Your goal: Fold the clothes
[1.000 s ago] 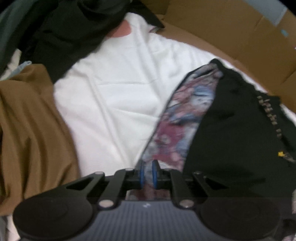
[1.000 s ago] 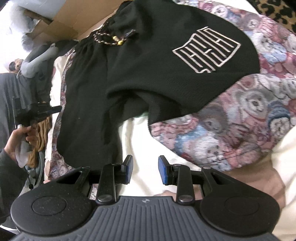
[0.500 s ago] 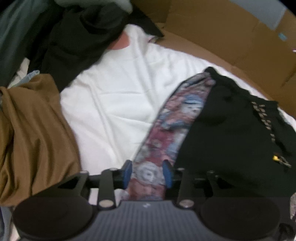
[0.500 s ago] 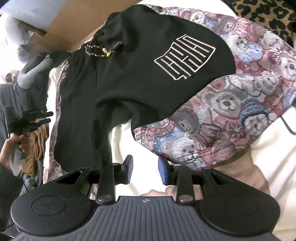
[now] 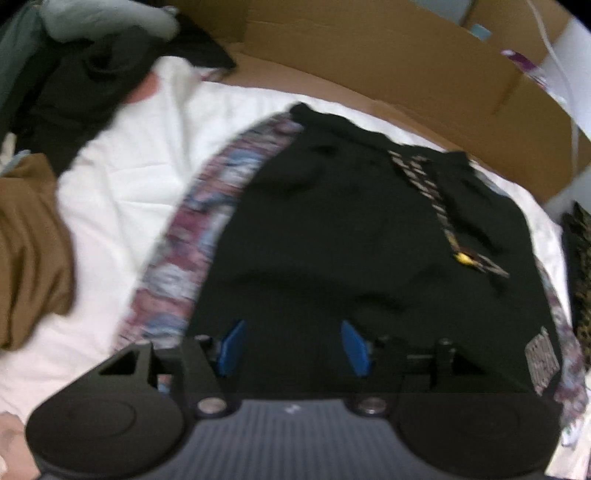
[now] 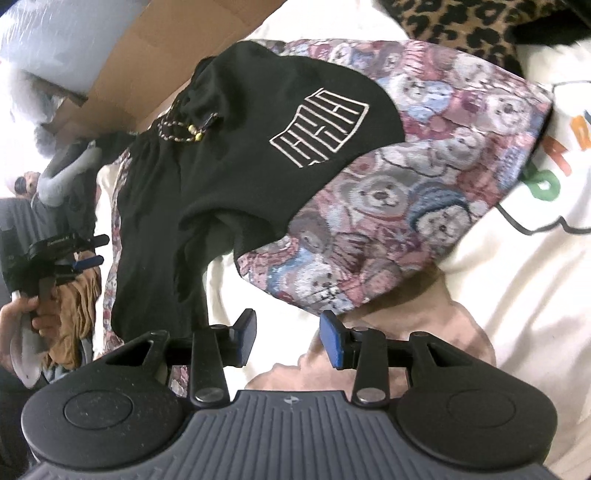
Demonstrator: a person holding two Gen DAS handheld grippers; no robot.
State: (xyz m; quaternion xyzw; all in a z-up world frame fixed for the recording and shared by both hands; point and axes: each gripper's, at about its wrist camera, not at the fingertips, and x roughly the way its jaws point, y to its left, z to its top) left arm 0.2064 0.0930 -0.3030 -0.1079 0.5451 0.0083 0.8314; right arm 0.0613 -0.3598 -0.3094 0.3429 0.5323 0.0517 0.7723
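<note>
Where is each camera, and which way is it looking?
Left wrist: rides the left gripper, looking steeply down past its opening fingers, nothing between them, at the black garment.
Right wrist: rides the right gripper, fingers opening and empty, facing the teddy-bear fabric; the person's hand shows far left.
Shared: the black garment, teddy-bear fabric, white sheet and cardboard.

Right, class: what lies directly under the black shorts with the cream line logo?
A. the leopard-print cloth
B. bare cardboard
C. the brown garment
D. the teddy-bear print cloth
D: the black shorts rest on the teddy-bear print cloth, which shows out from under their edges; the leopard-print cloth and the brown garment lie off to the sides.
</note>
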